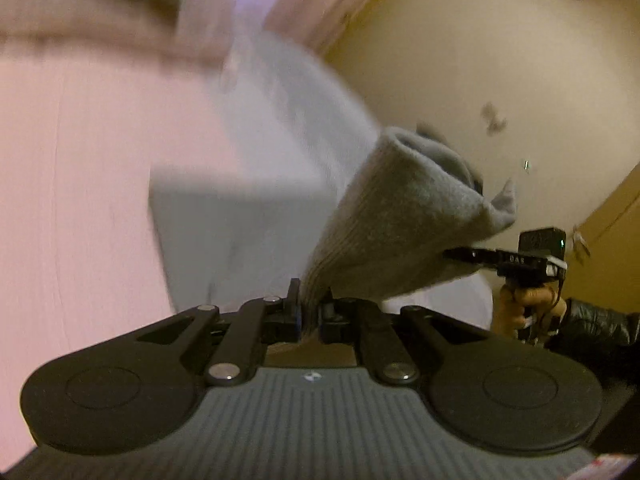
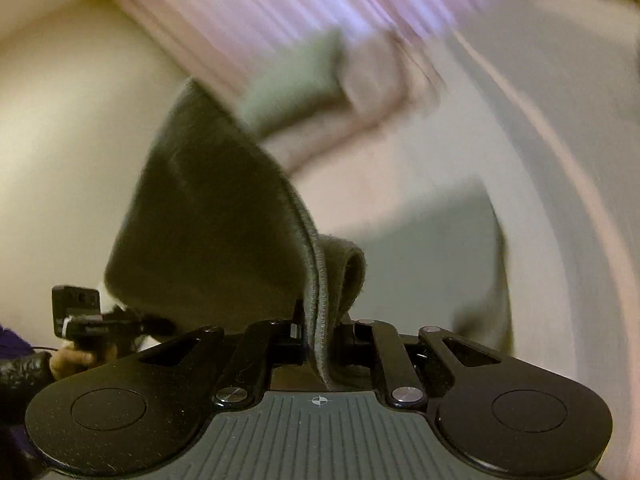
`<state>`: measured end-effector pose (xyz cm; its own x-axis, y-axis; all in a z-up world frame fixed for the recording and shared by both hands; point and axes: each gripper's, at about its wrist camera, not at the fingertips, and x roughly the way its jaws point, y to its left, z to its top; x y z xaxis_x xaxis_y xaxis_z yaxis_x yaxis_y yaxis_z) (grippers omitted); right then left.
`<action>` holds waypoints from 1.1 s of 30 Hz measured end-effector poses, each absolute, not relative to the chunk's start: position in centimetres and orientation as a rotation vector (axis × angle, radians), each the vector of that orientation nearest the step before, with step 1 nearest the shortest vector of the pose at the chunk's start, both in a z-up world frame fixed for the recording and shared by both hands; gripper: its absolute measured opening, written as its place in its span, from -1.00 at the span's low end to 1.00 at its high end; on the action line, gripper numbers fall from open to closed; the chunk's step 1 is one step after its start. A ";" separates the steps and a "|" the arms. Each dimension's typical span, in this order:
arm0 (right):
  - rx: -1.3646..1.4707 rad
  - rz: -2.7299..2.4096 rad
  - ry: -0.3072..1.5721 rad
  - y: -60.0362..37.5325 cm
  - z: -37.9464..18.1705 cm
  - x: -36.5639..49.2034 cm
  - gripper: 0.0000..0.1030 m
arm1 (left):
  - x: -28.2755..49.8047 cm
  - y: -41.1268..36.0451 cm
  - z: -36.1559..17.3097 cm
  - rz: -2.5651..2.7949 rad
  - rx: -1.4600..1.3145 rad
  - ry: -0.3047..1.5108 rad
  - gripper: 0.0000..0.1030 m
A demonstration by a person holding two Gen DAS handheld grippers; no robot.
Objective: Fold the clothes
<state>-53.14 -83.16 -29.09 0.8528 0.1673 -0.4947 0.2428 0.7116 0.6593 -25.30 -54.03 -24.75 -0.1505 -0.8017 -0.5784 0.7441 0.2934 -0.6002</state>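
Dim warm yellowish indoor light, heavy motion blur smearing everything beyond the jaws, sharp only close to them, fisheye bending and dark vignette at edges, no glare

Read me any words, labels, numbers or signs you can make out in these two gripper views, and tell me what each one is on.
"DAS", uncertain: small pale letters on the right gripper, seen from the left wrist; too blurred to confirm.
Unlettered crosshair mark: on the grey ribbed body of the left gripper.
Grey garment: no readable label or print.
Everything else: motion-blurred, no readable text.
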 end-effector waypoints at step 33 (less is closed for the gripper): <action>1.091 -0.150 0.872 -98.4 -36.0 -40.1 -0.81 | -10.3 -65.6 -34.7 -1.030 -0.171 1.371 -0.80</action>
<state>-40.07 -98.42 -36.00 0.6686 0.2972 -0.6816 0.5081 0.4867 0.7106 -10.30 -65.58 -34.69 -0.1409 -0.6817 -0.7180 0.4996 0.5772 -0.6460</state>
